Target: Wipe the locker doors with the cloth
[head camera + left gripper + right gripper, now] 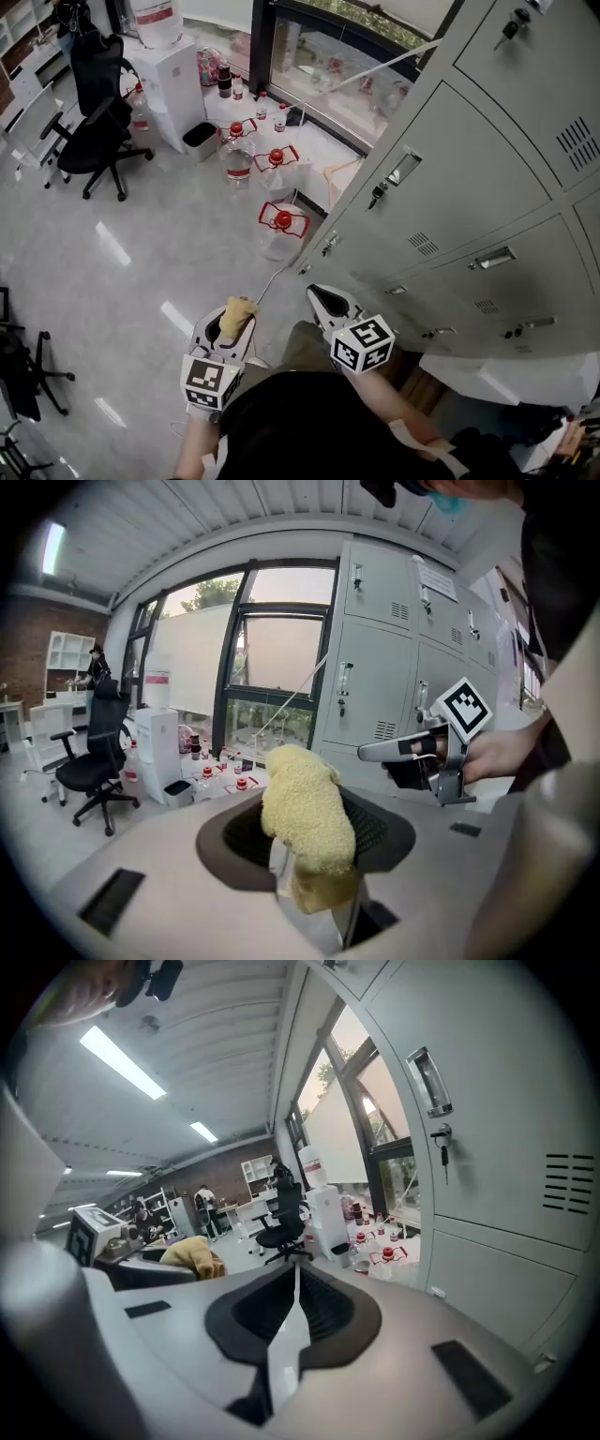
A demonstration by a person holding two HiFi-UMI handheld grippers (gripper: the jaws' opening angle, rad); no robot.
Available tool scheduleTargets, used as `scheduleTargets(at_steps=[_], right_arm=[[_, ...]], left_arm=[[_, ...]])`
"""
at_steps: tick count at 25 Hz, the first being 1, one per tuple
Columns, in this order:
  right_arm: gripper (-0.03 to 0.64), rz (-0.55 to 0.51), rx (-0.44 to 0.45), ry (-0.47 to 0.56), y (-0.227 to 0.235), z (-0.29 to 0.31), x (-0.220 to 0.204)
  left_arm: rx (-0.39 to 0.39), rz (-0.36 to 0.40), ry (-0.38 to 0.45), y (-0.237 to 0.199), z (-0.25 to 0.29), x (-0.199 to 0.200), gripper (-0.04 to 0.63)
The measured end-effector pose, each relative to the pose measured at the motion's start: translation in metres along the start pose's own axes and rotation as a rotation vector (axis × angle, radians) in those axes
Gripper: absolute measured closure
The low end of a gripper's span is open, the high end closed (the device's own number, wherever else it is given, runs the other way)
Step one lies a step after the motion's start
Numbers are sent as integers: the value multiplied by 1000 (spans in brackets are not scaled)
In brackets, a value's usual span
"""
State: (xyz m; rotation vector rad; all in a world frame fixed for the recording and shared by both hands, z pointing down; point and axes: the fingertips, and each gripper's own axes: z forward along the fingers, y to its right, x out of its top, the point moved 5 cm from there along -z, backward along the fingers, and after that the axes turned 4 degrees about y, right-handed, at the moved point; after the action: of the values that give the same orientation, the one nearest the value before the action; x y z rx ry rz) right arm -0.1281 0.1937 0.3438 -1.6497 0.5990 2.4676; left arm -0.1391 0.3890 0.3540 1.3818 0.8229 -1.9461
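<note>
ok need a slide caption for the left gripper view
Left tongs shut on a yellow cloth, right tongs shut and empty beside them, grey lockers beyond.

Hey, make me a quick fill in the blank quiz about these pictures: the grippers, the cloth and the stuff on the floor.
The cloth held by the left gripper is ____ in colour.
The right gripper is shut and holds ____.
The jugs on the floor have ____ caps.
The grey lockers stand on the person's ____ side.
Missing words: yellow; nothing; red; right.
</note>
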Motion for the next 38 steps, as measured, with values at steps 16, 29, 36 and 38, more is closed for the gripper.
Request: scheduleTargets(at_steps=[16, 29, 36, 38], right_arm=[[589, 126, -278, 2, 136, -27, -2], [589, 271, -624, 63, 153, -85, -16], [589, 391, -806, 123, 128, -108, -38], [589, 406, -842, 135, 121, -115, -43]], left_arm=[[-252, 29, -135, 29, 204, 5, 414], [-360, 81, -229, 41, 305, 5, 414], [-438, 169, -279, 55, 331, -1, 414], [-434, 166, -291, 57, 337, -2, 414]])
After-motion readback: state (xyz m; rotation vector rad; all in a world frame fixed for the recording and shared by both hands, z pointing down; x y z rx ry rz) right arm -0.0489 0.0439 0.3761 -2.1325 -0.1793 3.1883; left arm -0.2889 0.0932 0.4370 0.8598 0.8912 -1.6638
